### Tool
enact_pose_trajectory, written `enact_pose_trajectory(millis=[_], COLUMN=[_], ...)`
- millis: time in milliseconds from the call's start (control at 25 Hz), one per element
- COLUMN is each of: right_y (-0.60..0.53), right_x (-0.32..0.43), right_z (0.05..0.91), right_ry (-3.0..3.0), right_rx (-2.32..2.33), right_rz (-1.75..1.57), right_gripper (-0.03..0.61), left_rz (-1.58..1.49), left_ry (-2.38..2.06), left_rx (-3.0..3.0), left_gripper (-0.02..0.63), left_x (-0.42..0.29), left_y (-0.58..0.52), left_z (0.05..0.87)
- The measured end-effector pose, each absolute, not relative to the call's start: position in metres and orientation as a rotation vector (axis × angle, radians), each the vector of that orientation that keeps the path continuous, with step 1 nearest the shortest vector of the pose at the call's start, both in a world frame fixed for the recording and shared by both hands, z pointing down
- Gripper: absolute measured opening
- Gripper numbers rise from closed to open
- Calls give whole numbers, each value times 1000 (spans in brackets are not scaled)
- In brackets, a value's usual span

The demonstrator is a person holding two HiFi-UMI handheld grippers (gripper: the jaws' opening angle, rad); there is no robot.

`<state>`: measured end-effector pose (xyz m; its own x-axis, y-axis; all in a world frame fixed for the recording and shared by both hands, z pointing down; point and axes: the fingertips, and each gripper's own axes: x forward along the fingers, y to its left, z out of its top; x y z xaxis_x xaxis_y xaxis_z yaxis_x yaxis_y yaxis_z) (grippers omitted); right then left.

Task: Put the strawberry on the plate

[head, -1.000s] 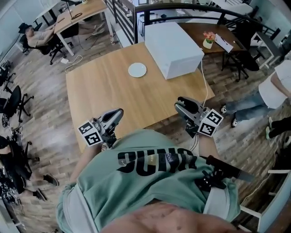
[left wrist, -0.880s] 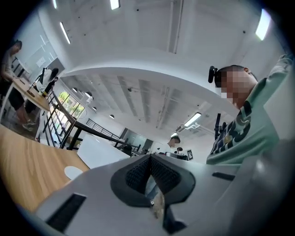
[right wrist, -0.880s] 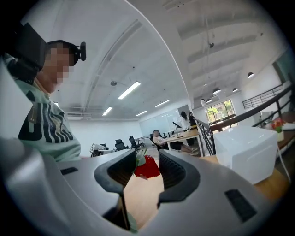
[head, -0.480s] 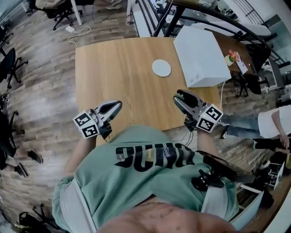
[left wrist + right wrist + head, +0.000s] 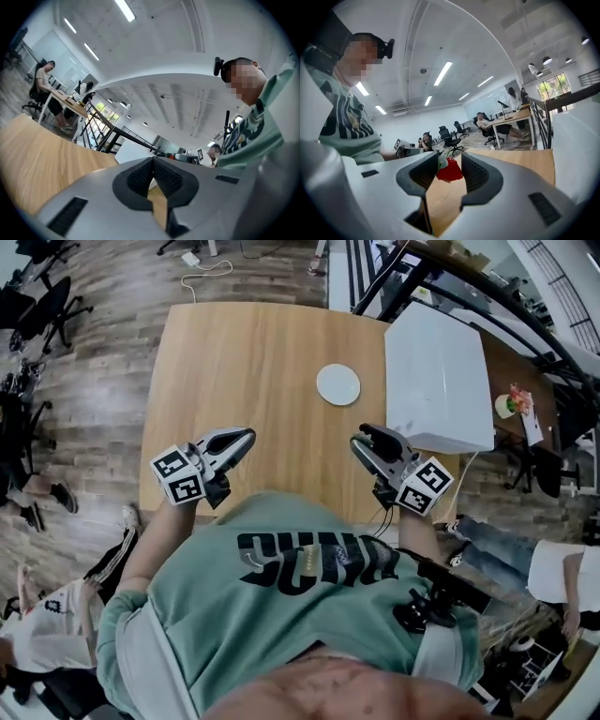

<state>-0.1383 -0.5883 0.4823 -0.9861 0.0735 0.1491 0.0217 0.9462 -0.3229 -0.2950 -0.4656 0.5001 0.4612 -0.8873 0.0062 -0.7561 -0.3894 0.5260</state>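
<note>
A small red strawberry [image 5: 451, 171] with a green cap sits between the pads of my right gripper [image 5: 449, 165], which is shut on it. In the head view this gripper [image 5: 359, 436] hovers over the near edge of the wooden table [image 5: 244, 352]; the berry does not show there. The white round plate [image 5: 337, 384] lies empty on the table, a short way beyond the right gripper and slightly left of it. My left gripper [image 5: 246, 435] hangs over the near left part of the table, its pads [image 5: 140, 176] touching with nothing between them.
A large white box [image 5: 439, 371] stands on the table's right side, close to the plate. Office chairs [image 5: 37, 306] and a seated person's legs [image 5: 37, 493] are at the left. A black railing [image 5: 487, 306] and a desk with a flower pot [image 5: 511, 402] lie to the right.
Both grippers have come forward from beside the table's near edge to over it. The plate and the box now lie nearer and more squarely ahead. The jaws look unchanged.
</note>
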Motion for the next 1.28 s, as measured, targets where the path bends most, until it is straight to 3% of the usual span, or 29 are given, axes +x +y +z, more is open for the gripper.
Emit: enact_pose_trajectory(millis=[240, 760, 1280], right_y=[-635, -677, -731], right_x=[-131, -176, -250], right_z=[489, 536, 641], right_ry=[-2993, -2925, -2771], right_rx=[-109, 52, 105], right_rz=[466, 395, 372], right_gripper=[160, 160, 160], left_rz=[-285, -191, -166], left_ry=[-1347, -1321, -1318], left_rx=[2195, 2254, 2203], left_gripper=[3, 3, 3], left_x=[-254, -299, -345], left_y=[-496, -566, -635], left_z=[499, 529, 604])
